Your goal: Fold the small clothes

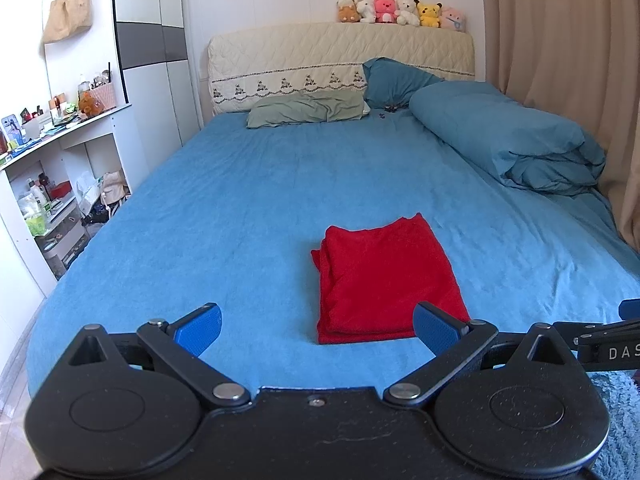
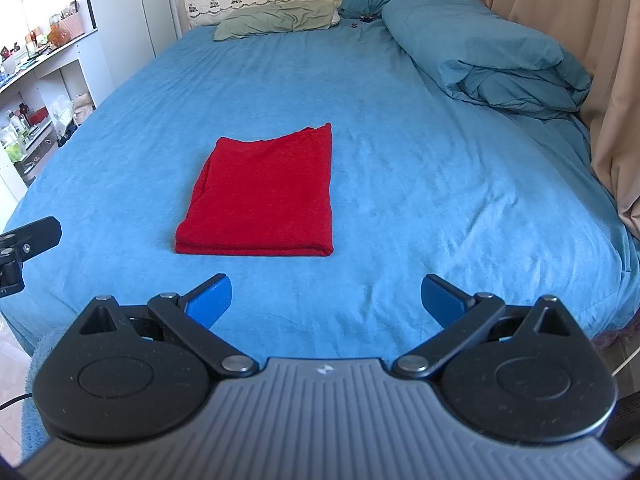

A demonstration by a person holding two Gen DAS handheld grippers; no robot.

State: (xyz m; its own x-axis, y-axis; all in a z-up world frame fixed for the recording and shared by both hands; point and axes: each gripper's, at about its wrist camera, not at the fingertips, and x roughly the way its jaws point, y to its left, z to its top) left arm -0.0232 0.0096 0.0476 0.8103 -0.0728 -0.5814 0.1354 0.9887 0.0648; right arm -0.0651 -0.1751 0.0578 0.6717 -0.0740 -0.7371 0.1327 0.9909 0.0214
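A red garment [image 1: 384,280] lies folded into a flat rectangle on the blue bed sheet [image 1: 240,220]. It also shows in the right wrist view [image 2: 264,196], ahead and to the left. My left gripper [image 1: 318,330] is open and empty, held above the bed's near edge, just short of the garment's near edge. My right gripper [image 2: 326,300] is open and empty, held back from the garment and a little to its right. Part of the right gripper [image 1: 608,340] shows at the left view's right edge, and part of the left gripper [image 2: 24,244] at the right view's left edge.
A folded teal duvet [image 1: 508,136] lies along the bed's right side by beige curtains [image 1: 580,40]. A green pillow [image 1: 308,108] and a teal pillow [image 1: 396,80] rest at the headboard, with plush toys [image 1: 400,12] on top. Cluttered white shelves [image 1: 52,168] stand left.
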